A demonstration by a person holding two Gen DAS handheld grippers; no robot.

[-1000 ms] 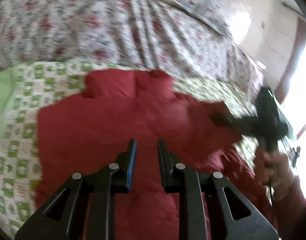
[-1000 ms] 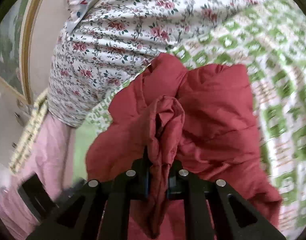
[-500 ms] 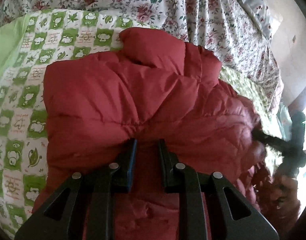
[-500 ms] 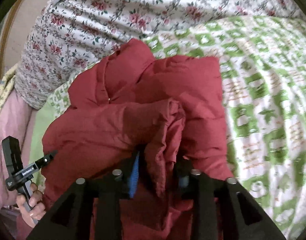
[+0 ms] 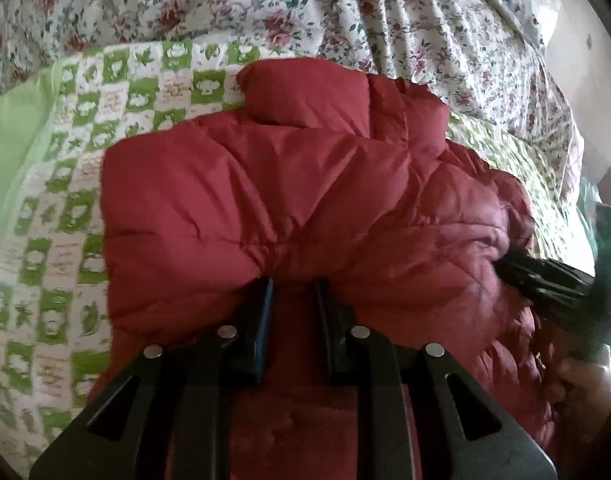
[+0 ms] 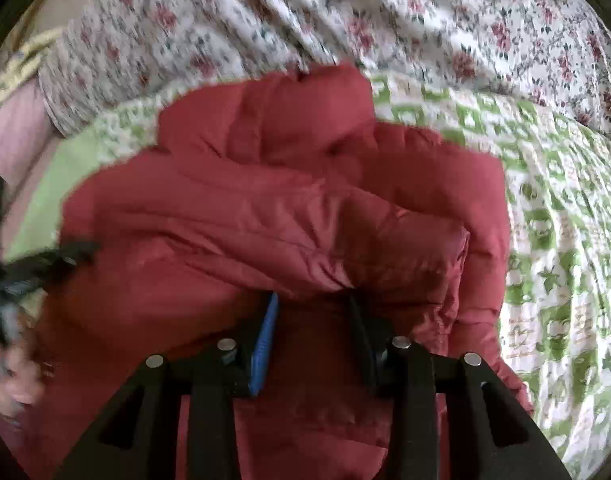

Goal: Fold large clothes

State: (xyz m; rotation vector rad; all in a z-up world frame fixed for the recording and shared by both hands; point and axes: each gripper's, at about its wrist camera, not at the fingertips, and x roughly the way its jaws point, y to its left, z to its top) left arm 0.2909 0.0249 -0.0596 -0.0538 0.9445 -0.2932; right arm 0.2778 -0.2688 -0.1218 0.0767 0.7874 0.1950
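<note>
A puffy red quilted jacket (image 5: pixel 289 200) lies on a green-and-white checked blanket (image 5: pixel 65 184), its collar at the far end. A folded layer is doubled over the lower part. My left gripper (image 5: pixel 293 284) is open, its tips under the edge of that fold. My right gripper (image 6: pixel 311 300) is open too, jaws wide, tips tucked under the folded layer of the jacket (image 6: pixel 265 216) with no cloth pinched. The right gripper also shows in the left wrist view (image 5: pixel 545 280) at the jacket's right side. The left gripper shows blurred in the right wrist view (image 6: pixel 33 268).
A floral-print bedspread (image 5: pixel 345 12) covers the bed beyond the checked blanket (image 6: pixel 553 208). A plain green sheet edge (image 5: pixel 9 128) lies at the left. A wall and window light show at the far right of the left wrist view.
My right gripper has let go of the bunched red cloth and its jaws have spread. The raised flap now lies folded over the jacket. Both grippers have moved in closer to the fold.
</note>
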